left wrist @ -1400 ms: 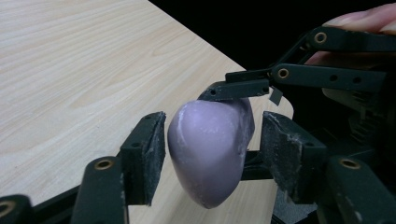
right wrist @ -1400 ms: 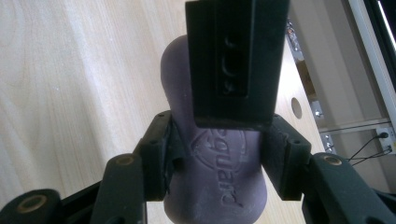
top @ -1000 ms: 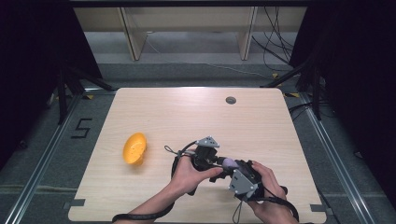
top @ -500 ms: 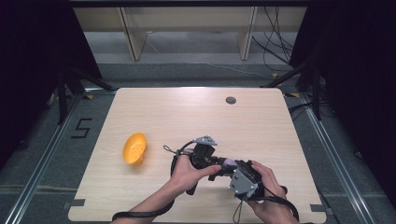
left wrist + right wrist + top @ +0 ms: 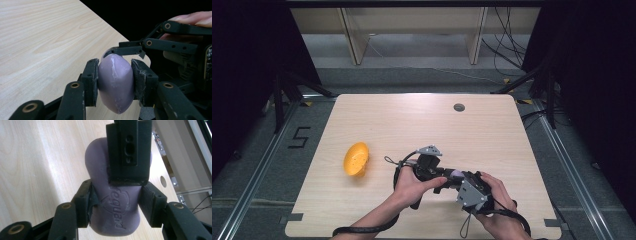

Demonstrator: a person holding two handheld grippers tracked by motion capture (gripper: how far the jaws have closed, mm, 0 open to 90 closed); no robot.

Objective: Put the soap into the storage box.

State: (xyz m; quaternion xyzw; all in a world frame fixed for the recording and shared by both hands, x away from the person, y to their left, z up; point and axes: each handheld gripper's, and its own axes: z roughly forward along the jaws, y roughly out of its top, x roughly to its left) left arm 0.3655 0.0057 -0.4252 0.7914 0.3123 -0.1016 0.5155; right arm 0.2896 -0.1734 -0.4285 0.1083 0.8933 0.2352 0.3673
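We are mid-handover: the purple soap bar point(image 5: 115, 85) hangs above the worktop point(image 5: 412, 125), right of the orange dish point(image 5: 356, 159), gripped by both grippers' fingers. Next, probably, the right gripper point(image 5: 115, 202) lets go.

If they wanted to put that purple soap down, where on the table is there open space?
Plenty. The far half of the table is bare up to the small round hole. The right side, beyond the hands, is free too, and so is the near left corner below the orange dish. It is crowded near the front edge, where both grippers clamp the purple soap.
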